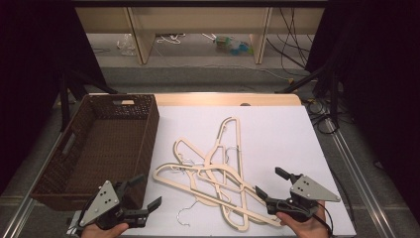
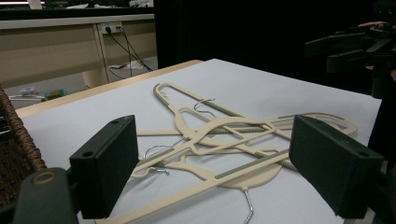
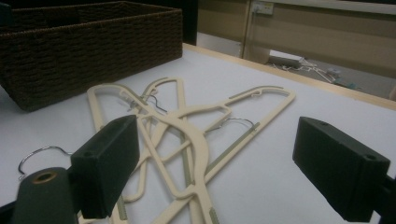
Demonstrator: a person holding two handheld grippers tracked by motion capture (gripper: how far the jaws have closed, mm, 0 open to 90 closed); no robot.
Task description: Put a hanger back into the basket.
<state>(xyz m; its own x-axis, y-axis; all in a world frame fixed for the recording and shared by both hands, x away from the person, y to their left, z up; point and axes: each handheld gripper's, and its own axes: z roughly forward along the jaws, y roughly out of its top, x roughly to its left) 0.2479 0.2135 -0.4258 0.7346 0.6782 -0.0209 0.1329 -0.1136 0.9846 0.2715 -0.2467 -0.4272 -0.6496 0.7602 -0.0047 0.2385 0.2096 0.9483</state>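
Several cream plastic hangers [image 1: 218, 173] with metal hooks lie tangled in a pile on the white table top [image 1: 277, 129]. My left gripper [image 1: 147, 191] hovers at the near left, just in front of the basket, its jaws wide and empty. The same hangers [image 2: 219, 135] lie ahead of the left gripper [image 2: 219, 172]. At the near right, my right gripper [image 1: 270, 181] is open too, with one jaw close over the pile's right end. In the right gripper view the hangers [image 3: 187, 126] lie beyond the right gripper [image 3: 224, 168], which holds nothing.
An empty brown wicker basket [image 1: 143, 144] stands at the table's left side, also seen as the basket [image 3: 93, 42] and the basket [image 2: 14, 154]. Beyond the far edge are wooden furniture legs [image 1: 141, 39] and cables on the floor. Black stands flank the table.
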